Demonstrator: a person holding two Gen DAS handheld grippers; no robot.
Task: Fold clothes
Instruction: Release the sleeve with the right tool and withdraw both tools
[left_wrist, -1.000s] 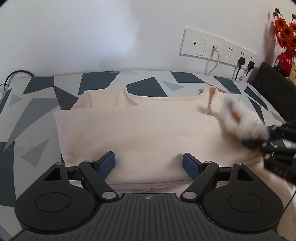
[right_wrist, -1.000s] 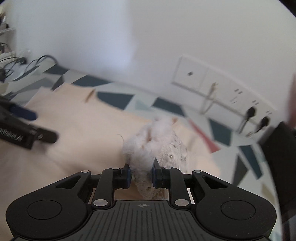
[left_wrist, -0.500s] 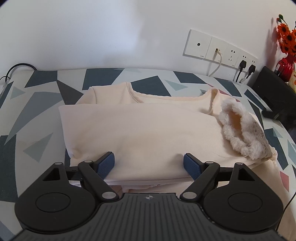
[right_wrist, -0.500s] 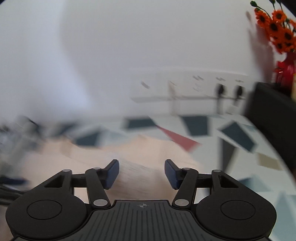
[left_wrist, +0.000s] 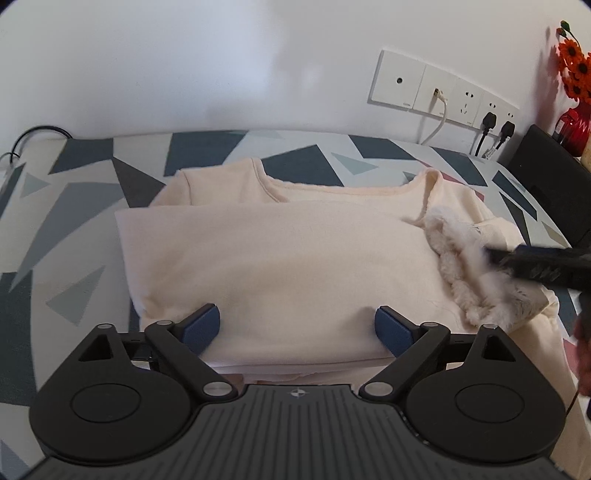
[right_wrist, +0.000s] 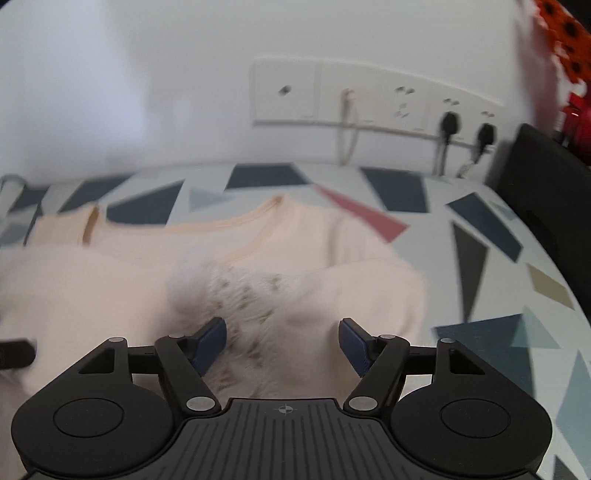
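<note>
A cream sweatshirt (left_wrist: 288, 258) lies folded on the patterned table (left_wrist: 74, 229), neckline toward the wall. My left gripper (left_wrist: 297, 326) sits low over its near folded edge. Its jaws are opening wide, and the blue pads are not pressing on the cloth between them. On the garment's right side a fluffy white lining (left_wrist: 465, 273) is turned out. A blurred dark finger (left_wrist: 524, 260) of my right gripper reaches over it. In the right wrist view the right gripper (right_wrist: 283, 341) is opening just above that fluffy lining (right_wrist: 229, 291), gripping nothing.
Wall sockets (left_wrist: 443, 92) with plugged cables sit behind the table. A black box (left_wrist: 546, 173) and a red vase of orange flowers (left_wrist: 574, 122) stand at the far right. A dark cable (left_wrist: 40, 131) loops at the far left corner.
My right gripper let go of the fluffy lining, opened, rolled and swung back over the garment's right side. The lining now lies on the sweatshirt. My left gripper opened a little wider.
</note>
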